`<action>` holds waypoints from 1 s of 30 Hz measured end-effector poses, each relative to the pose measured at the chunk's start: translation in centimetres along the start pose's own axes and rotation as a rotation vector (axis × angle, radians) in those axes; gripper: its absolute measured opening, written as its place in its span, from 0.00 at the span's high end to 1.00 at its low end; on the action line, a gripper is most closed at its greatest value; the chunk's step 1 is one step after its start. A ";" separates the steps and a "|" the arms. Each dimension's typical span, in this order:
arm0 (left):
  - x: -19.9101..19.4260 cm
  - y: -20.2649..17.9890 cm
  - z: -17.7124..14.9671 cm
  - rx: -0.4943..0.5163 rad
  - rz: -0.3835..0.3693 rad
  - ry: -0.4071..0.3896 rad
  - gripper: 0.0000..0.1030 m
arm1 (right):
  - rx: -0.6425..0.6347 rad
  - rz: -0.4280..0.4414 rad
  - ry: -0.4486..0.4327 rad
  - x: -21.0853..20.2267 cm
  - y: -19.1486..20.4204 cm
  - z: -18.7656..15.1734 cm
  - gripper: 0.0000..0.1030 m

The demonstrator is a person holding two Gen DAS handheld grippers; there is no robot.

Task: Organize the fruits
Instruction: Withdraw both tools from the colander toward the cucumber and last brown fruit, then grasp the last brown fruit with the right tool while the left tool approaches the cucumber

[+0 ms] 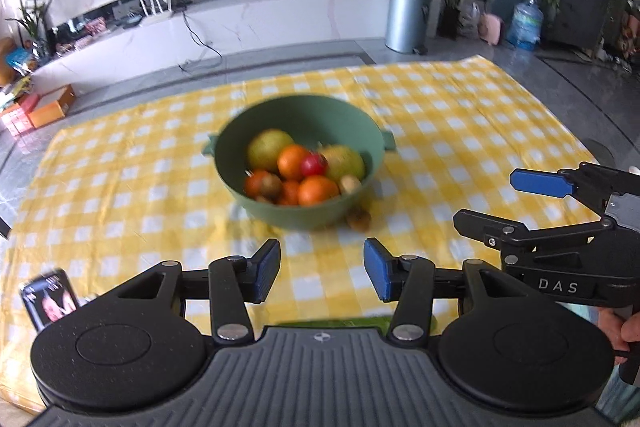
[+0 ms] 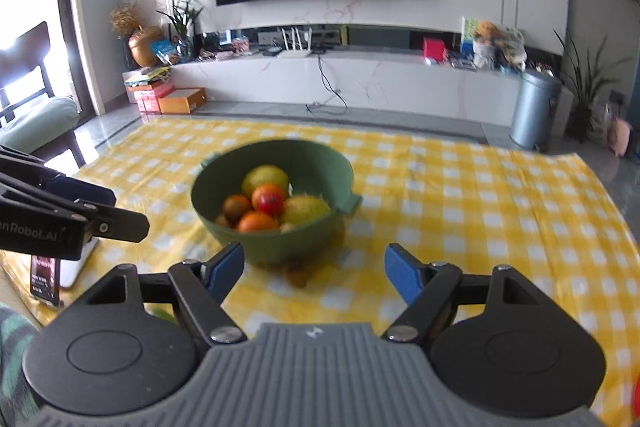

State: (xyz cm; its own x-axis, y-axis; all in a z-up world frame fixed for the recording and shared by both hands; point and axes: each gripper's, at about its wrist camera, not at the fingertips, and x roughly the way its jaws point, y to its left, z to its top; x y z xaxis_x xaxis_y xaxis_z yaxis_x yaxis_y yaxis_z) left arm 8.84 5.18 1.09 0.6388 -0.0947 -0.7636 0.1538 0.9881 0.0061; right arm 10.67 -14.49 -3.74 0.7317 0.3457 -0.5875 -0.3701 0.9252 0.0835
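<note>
A green bowl (image 1: 296, 215) (image 2: 272, 247) stands mid-table on the yellow checked cloth (image 1: 460, 131). It holds oranges (image 1: 294, 161), yellow-green pears (image 1: 268, 147), a small red fruit (image 1: 313, 164) and kiwis. One kiwi (image 1: 359, 218) (image 2: 298, 275) lies on the cloth against the bowl's near side. My left gripper (image 1: 322, 269) (image 2: 120, 207) is open and empty, short of the bowl. My right gripper (image 2: 314, 271) (image 1: 508, 203) is open wider, also empty, with the loose kiwi just beyond its fingertips. Motion blurs both views.
A phone (image 1: 50, 297) (image 2: 46, 279) stands propped at the table's near left. Something green (image 1: 352, 323) peeks from under the left gripper. A person's hand (image 1: 628, 327) holds the right gripper. Beyond the table are a TV wall, a low cabinet and a metal bin (image 1: 406, 17).
</note>
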 end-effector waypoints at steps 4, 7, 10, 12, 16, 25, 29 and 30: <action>1.1 -0.1 -1.4 -0.027 -0.045 0.034 0.45 | 0.003 -0.025 0.042 0.3 -0.8 -2.2 0.29; 2.0 -0.4 -2.1 -0.021 -0.052 0.057 0.45 | 0.004 -0.041 0.075 0.9 -1.4 -3.7 0.38; 2.7 -0.7 -2.5 -0.005 -0.049 0.065 0.45 | 0.025 -0.047 0.107 1.7 -2.0 -4.9 0.43; 3.3 -0.8 -2.7 -0.002 -0.051 0.070 0.45 | 0.039 -0.041 0.130 2.4 -2.3 -5.5 0.48; 4.9 -0.9 -2.9 -0.001 -0.039 0.103 0.46 | 0.044 -0.018 0.165 3.9 -2.3 -6.2 0.54; 8.0 -0.2 -2.4 -0.047 -0.024 0.144 0.47 | 0.037 0.081 0.183 6.8 -1.6 -5.7 0.60; 8.8 0.5 -2.0 -0.066 0.014 0.180 0.47 | 0.007 0.125 0.173 8.5 -0.9 -4.8 0.60; 8.8 0.7 -1.9 -0.070 0.023 0.187 0.47 | -0.004 0.134 0.169 9.0 -0.7 -4.5 0.60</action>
State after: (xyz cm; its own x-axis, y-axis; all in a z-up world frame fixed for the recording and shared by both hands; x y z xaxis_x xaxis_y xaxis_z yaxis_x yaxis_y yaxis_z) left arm 13.15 5.28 -6.83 0.4897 -0.0546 -0.8702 0.0837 0.9964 -0.0154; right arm 14.93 -12.73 -12.70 0.5695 0.4347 -0.6977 -0.4602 0.8719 0.1675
